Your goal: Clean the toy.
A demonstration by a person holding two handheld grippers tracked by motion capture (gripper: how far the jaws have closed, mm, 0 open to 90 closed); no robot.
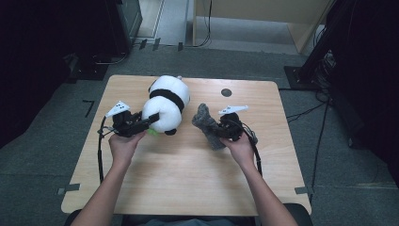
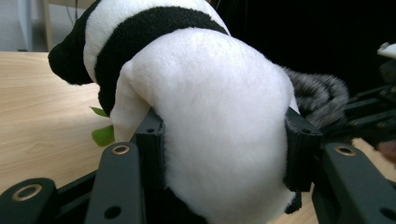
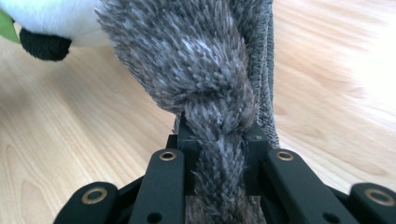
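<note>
Where the wooden table (image 1: pixel 188 183) carries the work, its light top lies bare in the near half, and a small dark round mark (image 1: pixel 226 92) sits toward its far edge. Next in size is the panda plush (image 1: pixel 165 104), white with a black band across its body, which lies on the far left-centre part of the table; a black foot points toward the person's side, and a small green leaf-like piece (image 2: pixel 103 135) shows at its near edge. To the right of the panda plush, close beside it, is the grey furry toy (image 1: pixel 207 126), a smaller, elongated soft item that runs obliquely from the table centre toward the right hand. The left gripper (image 1: pixel 147 120) approaches the panda plush from the left; in the left gripper view, both black jaws press into the white rounded end of the plush, one on each side, partly open around that wide bulk and gripping it. The right gripper (image 1: pixel 221 133) holds the near end of the grey furry toy; in the right gripper view, the jaws are drawn close together on a narrow bunched part of the fur, with the fuller body of the toy extending beyond the jaw tips. Both hands grasp the gripper bodies, and a cable trails from each one toward the near table edge.
</note>
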